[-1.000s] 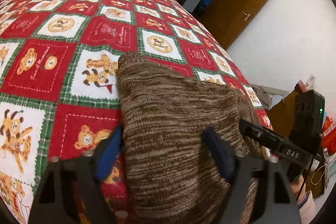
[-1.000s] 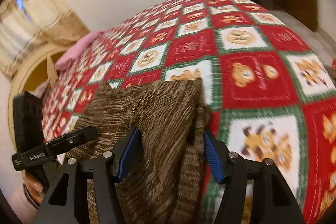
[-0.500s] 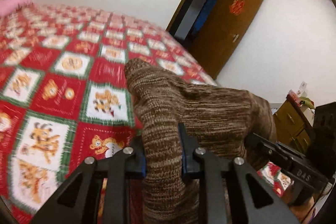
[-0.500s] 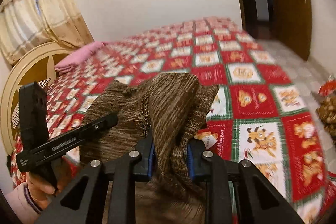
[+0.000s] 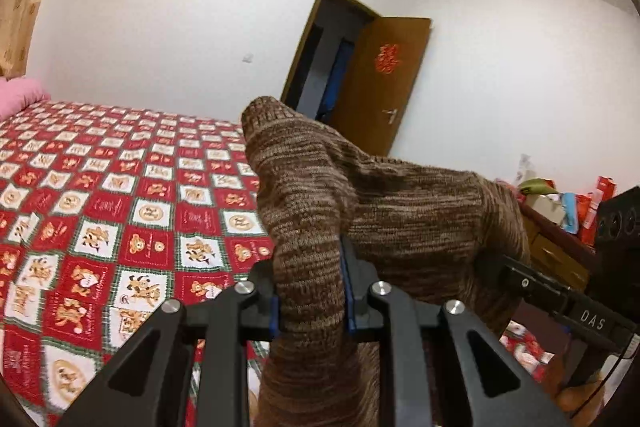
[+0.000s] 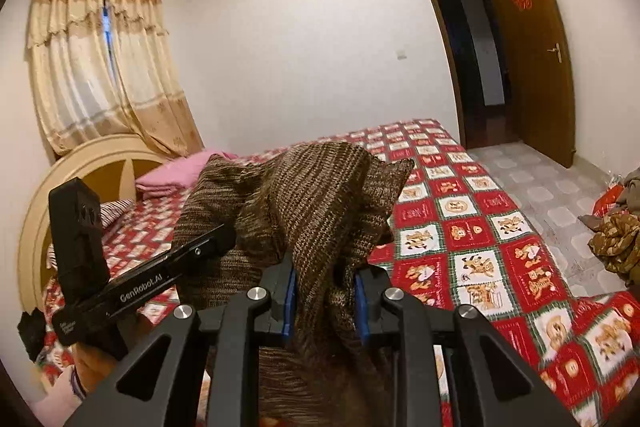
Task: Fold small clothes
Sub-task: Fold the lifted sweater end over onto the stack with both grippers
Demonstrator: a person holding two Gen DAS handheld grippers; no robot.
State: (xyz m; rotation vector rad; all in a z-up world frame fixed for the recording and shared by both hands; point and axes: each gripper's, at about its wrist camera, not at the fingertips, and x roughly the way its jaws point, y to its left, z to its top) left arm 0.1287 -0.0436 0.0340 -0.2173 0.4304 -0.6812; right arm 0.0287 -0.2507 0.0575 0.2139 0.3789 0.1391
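A bed [image 6: 472, 227] fills the lower frame, covered by a red-and-white bear-print quilt [image 5: 120, 211]; pink pillows [image 6: 176, 177] lie upper left by the headboard [image 6: 80, 167].

Both wrist views ride close behind their jaws, facing across the bed [image 5: 120, 195]; each shows the door [image 6: 528, 39] at 1 o'clock.

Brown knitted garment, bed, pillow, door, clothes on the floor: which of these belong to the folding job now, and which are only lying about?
Part of the job:
- brown knitted garment, lifted above the bed
- left gripper, shut on it
- right gripper, shut on it
- bedspread, the folding surface

Just lying about:
- pink pillow
- door
- clothes pile on the floor
- curtains
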